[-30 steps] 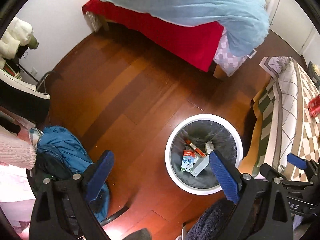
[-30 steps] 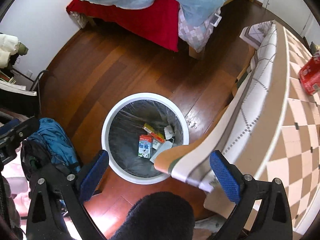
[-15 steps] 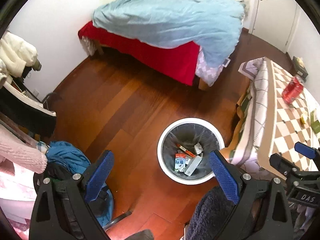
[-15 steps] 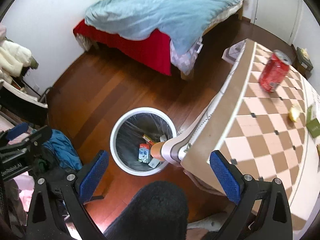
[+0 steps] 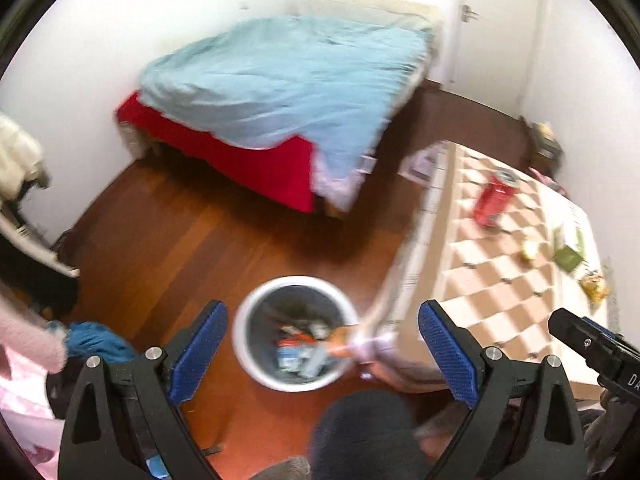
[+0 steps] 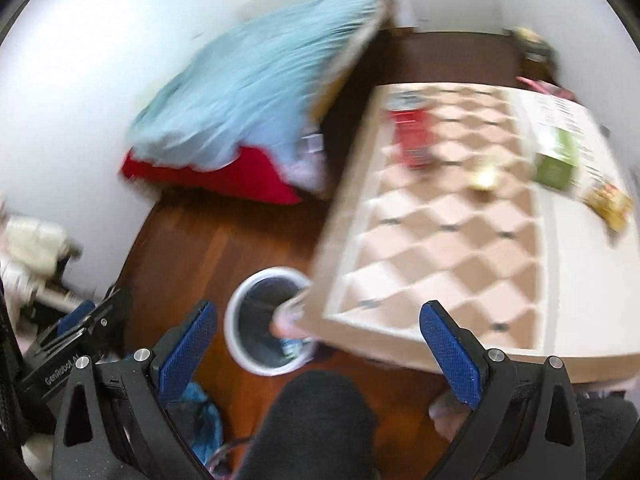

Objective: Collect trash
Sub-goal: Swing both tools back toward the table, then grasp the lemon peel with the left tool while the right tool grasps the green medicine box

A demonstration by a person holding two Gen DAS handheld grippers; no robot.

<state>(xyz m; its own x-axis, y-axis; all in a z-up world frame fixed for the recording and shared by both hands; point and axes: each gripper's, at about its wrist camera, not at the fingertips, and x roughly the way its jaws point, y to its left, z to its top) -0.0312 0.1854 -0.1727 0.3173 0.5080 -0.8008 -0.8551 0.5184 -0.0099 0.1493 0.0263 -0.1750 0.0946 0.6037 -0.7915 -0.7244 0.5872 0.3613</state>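
Both claws gape empty, left claw (image 5: pixel 322 344) and right claw (image 6: pixel 318 346), held high and tilted down over the round white bin (image 5: pixel 294 332) on the floor. A red drinks can (image 5: pixel 494 202) stands far across the checked-cloth worktop (image 5: pixel 500 280); a hurried reach could topple it

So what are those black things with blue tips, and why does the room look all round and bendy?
They are two hand-held grabbers a person carries, one in each hand. Each has a small wide-eyed camera that bends the picture. One picture looks out from the left gripper, the other from the right gripper. Both are open and hold nothing. On the floor stands a white bin with some trash inside. On the checked table are a red can, a green box and small scraps. Behind is a bed. The right picture is blurry.
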